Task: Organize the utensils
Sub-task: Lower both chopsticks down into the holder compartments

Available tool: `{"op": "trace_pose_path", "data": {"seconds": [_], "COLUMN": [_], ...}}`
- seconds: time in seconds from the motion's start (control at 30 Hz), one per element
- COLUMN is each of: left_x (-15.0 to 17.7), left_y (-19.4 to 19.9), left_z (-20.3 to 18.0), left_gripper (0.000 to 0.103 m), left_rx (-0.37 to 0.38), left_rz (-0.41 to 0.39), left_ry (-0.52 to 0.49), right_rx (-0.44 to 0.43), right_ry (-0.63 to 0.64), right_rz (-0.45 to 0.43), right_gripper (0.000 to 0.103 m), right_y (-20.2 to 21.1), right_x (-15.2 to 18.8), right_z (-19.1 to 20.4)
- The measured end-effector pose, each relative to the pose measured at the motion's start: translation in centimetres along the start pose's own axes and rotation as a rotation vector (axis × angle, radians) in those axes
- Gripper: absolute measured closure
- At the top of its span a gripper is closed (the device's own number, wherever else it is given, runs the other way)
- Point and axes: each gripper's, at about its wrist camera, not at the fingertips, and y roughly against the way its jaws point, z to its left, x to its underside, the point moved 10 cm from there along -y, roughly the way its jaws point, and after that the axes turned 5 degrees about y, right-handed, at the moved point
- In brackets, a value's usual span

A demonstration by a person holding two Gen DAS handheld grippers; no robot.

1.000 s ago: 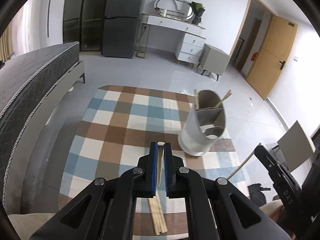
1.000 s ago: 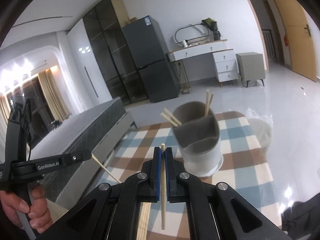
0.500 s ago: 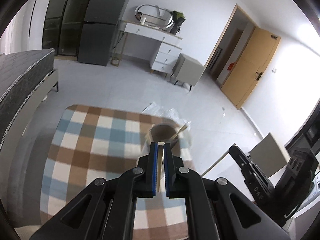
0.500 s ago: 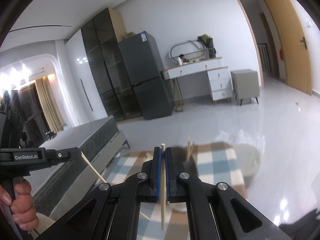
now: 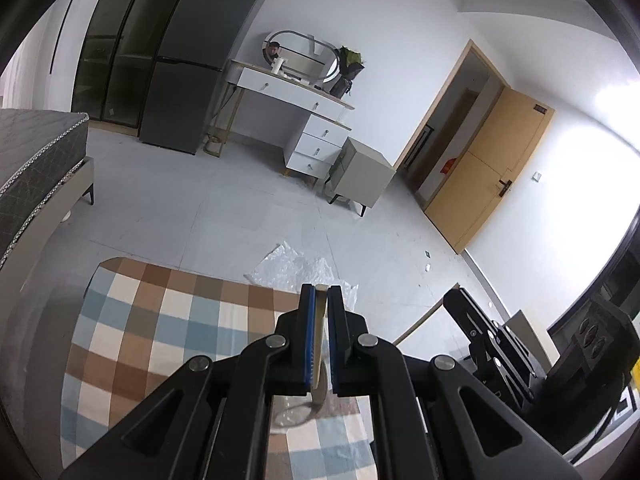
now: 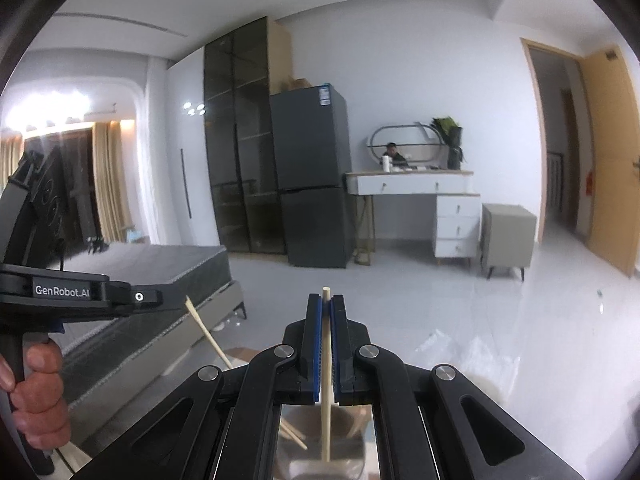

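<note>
My left gripper is shut on a pale wooden chopstick that runs down between its blue pads. Under the jaws shows part of the grey utensil holder's rim, on the checked rug. At the right, the right gripper holds a second chopstick. In the right wrist view, my right gripper is shut on that chopstick, whose lower end hangs over the holder; other chopsticks stand in it. The left gripper with its chopstick is at the left, held by a hand.
A crumpled clear plastic sheet lies on the tiled floor beyond the rug. A dark bed stands at the left. A fridge, a white dresser, a grey nightstand and a wooden door line the far walls.
Both grippers have risen with their chopsticks still clamped. The holder has slid down in both views and now sits mostly hidden beneath the jaws; more of the room's far side shows.
</note>
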Motion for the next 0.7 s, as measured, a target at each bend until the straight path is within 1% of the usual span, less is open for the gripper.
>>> {"op": "trace_pose_path", "data": {"seconds": [0.13, 0.23, 0.3, 0.43, 0.57, 0.7], "left_x": [-0.6, -0.6, -0.5, 0.2, 0.7, 1.3], "left_y": [-1.8, -2.9, -3.6, -5.0, -5.7, -6.1], "left_z": [1.3, 2.0, 2.6, 3.6, 4.0, 4.5], "left_gripper": [0.102, 0.102, 0.102, 0.102, 0.102, 0.102], "left_rx": [0.008, -0.008, -0.023, -0.034, -0.047, -0.042], "left_rz": [0.011, 0.017, 0.016, 0.045, 0.056, 0.072], "left_ry": [0.052, 0.053, 0.053, 0.066, 0.066, 0.085], "right_rx": [-0.006, -0.021, -0.029, -0.044, -0.056, -0.069], "right_ry": [0.064, 0.084, 0.098, 0.09, 0.088, 0.09], "right_rz": [0.001, 0.015, 0.03, 0.066, 0.095, 0.125], "right_gripper": [0.1, 0.1, 0.1, 0.1, 0.1, 0.1], "right_y": [-2.5, -3.9, -5.0, -6.6, -7.4, -7.8], "right_x": [-0.5, 0.0, 0.8, 2.6, 4.1, 5.1], "right_z": [0.6, 0.9, 1.2, 1.2, 0.9, 0.8]}}
